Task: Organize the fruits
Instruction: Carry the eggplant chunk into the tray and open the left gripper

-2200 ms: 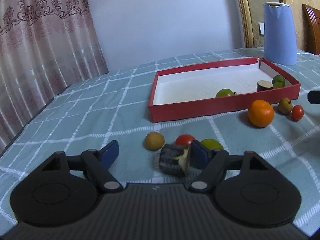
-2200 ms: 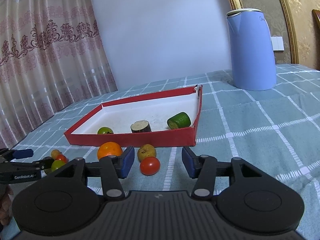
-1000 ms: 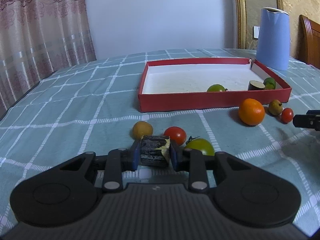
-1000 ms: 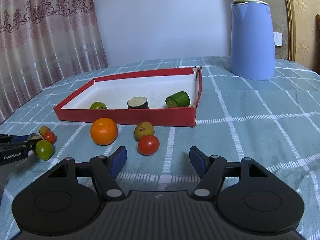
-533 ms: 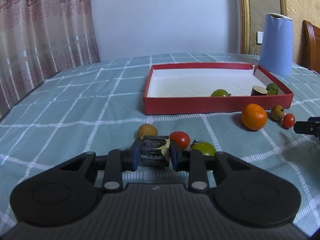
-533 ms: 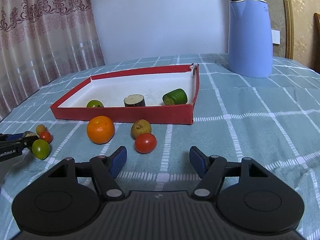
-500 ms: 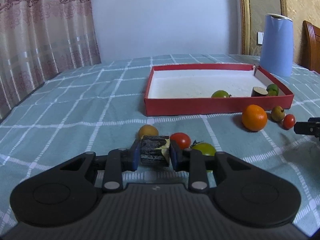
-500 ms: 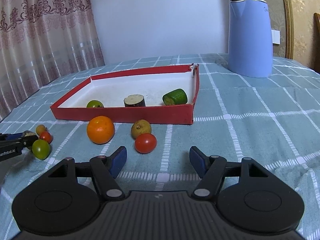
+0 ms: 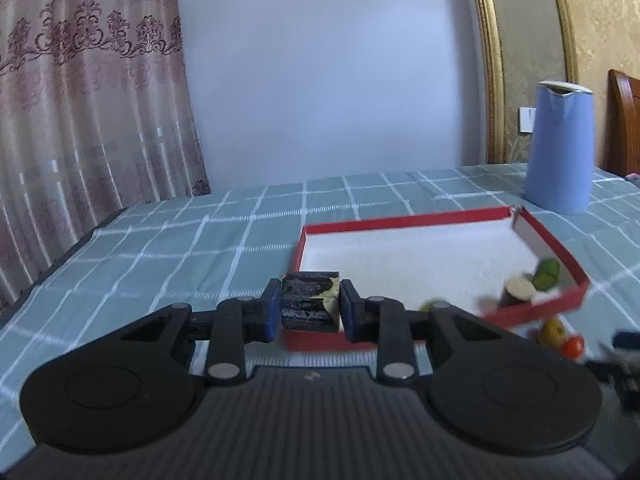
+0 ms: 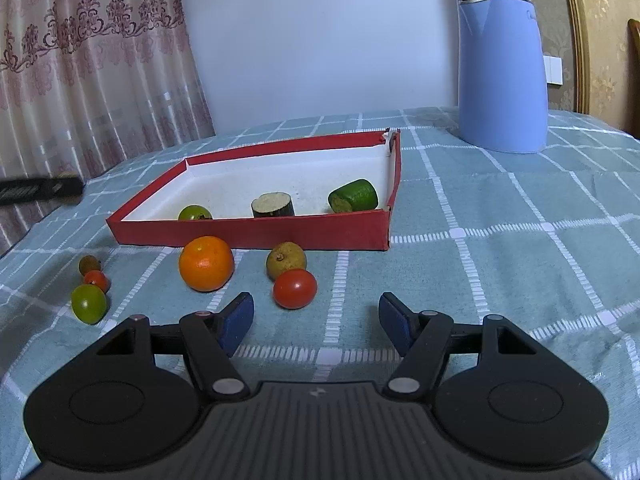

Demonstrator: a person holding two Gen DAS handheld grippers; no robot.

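Observation:
My left gripper [image 9: 309, 307] is shut on a dark fruit chunk [image 9: 310, 300] and holds it raised at the near left corner of the red tray [image 9: 404, 219]. The tray [image 10: 256, 232] holds a green fruit [image 10: 195, 213], a dark cut piece [image 10: 273, 205] and a green cut piece [image 10: 353, 196]. My right gripper [image 10: 316, 322] is open and empty, low over the cloth. Just beyond it lie a red tomato [image 10: 295, 288], a brownish fruit [image 10: 286, 265] and an orange [image 10: 206, 263]. Further left lie a green tomato [image 10: 89, 303], a small red tomato [image 10: 96, 280] and a small brown fruit [image 10: 89, 264].
A blue jug [image 10: 502, 70] stands behind the tray at the right; it also shows in the left wrist view [image 9: 560, 148]. A curtain [image 9: 92, 112] hangs along the left. The table's left edge [image 9: 60, 264] is close. A wooden chair back [image 9: 624, 120] stands at the far right.
My left gripper has lifted the dark chunk off the cloth and carried it up to the tray's near left corner. My right gripper has stayed open and moved slightly closer to the red tomato.

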